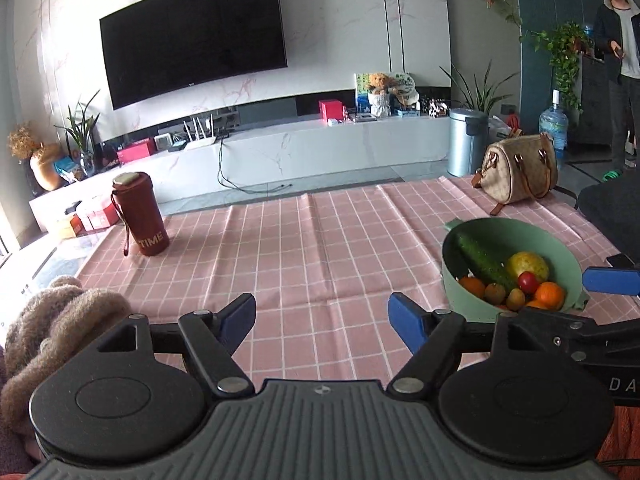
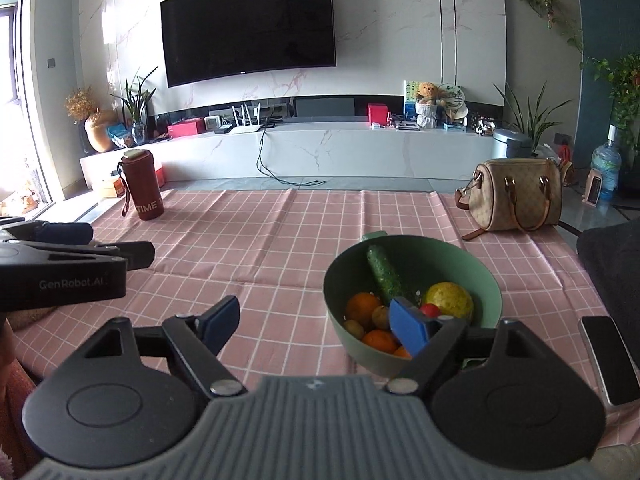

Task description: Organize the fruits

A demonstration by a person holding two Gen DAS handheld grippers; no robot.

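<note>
A green bowl (image 1: 460, 292) (image 2: 448, 264) stands on the pink checked tablecloth (image 1: 320, 240). In it lie a cucumber (image 1: 482, 260) (image 2: 384, 276), a yellow fruit (image 1: 528, 266) (image 2: 450, 300), oranges (image 1: 550, 294) (image 2: 362, 308), kiwis (image 1: 495, 292) and a small red fruit (image 1: 527, 282). My left gripper (image 1: 322, 308) is open over bare cloth to the left of the bowl, holding nothing. My right gripper (image 2: 314, 312) is open too, with nothing between its fingers. Its right blue pad (image 2: 408, 328) shows in front of the bowl's near side.
A red bottle marked TIME (image 1: 140, 216) (image 2: 142, 184) stands at the far left. A beige handbag (image 1: 516, 168) (image 2: 512, 196) sits at the far right. A phone (image 2: 608, 356) lies near right, a knitted item (image 1: 52, 320) near left. A person (image 1: 620, 60) stands beyond the table.
</note>
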